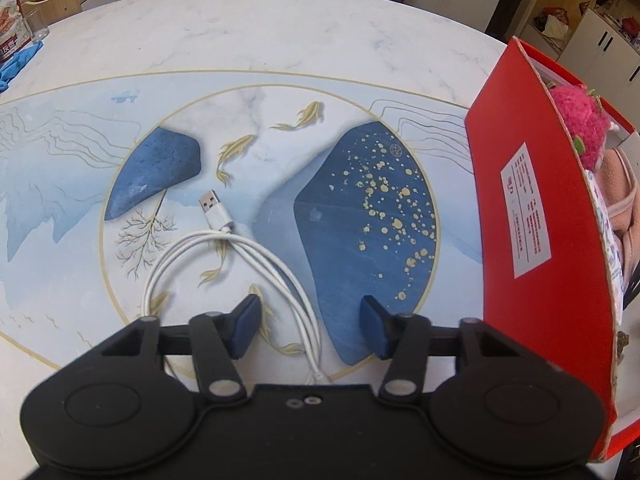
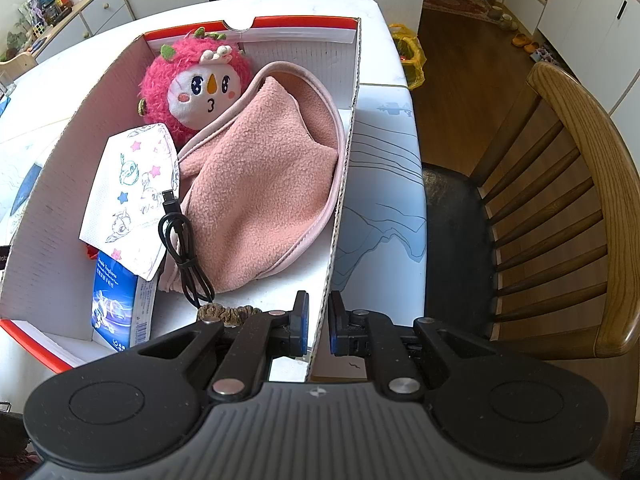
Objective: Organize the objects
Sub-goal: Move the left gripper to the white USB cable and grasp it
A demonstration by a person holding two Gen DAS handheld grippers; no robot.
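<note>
White coiled USB cable (image 1: 224, 256) lies on the blue-patterned tabletop (image 1: 280, 40), its strands between the left gripper (image 1: 310, 326)'s half-open jaws, untouched. Beside it stands the red cardboard box (image 2: 340, 184), whose side wall the right gripper (image 2: 319, 322) pinches.

From the left wrist we look steeply down, close over the table (image 1: 280, 32), with a white cable (image 1: 224, 248) just ahead and the red box (image 1: 532, 216) at the right edge. From the right wrist we look steeply down into that box (image 2: 348, 128) from its near wall, close. Both views share the box, the pink doll (image 1: 576, 120) (image 2: 196, 84) and the table (image 2: 384, 184).
</note>
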